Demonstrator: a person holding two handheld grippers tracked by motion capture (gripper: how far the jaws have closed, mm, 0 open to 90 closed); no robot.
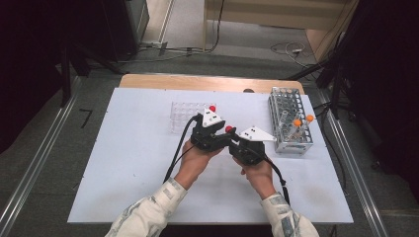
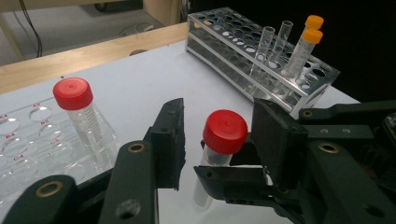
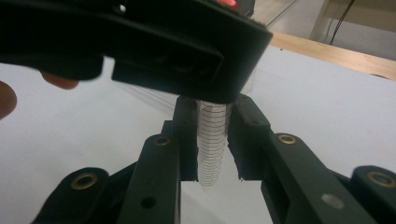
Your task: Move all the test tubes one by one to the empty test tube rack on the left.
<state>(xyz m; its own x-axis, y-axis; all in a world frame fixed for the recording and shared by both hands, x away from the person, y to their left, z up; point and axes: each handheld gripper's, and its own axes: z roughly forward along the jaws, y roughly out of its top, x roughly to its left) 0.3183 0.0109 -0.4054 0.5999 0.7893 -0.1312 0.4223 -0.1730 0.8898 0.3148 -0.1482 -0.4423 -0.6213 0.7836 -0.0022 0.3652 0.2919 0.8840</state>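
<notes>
A clear graduated tube (image 3: 212, 144) with a red cap (image 2: 225, 130) stands upright above the white board, and my right gripper (image 3: 215, 109) is shut on its body. My left gripper (image 2: 220, 122) reaches in from the other side, its jaws flanking the red cap. A gap shows between the cap and the left pad, while the right pad sits very close to it. In the high view both grippers meet mid-board, left gripper (image 1: 222, 134) and right gripper (image 1: 233, 140), with the red cap (image 1: 229, 129) between them.
A metal tube rack (image 1: 290, 121) at the right holds two orange-capped tubes (image 2: 310, 35) and some open ones. A clear plastic rack (image 1: 185, 116) behind my left gripper holds another red-capped tube (image 2: 73, 93). The wooden table edge (image 1: 197, 81) runs along the far side.
</notes>
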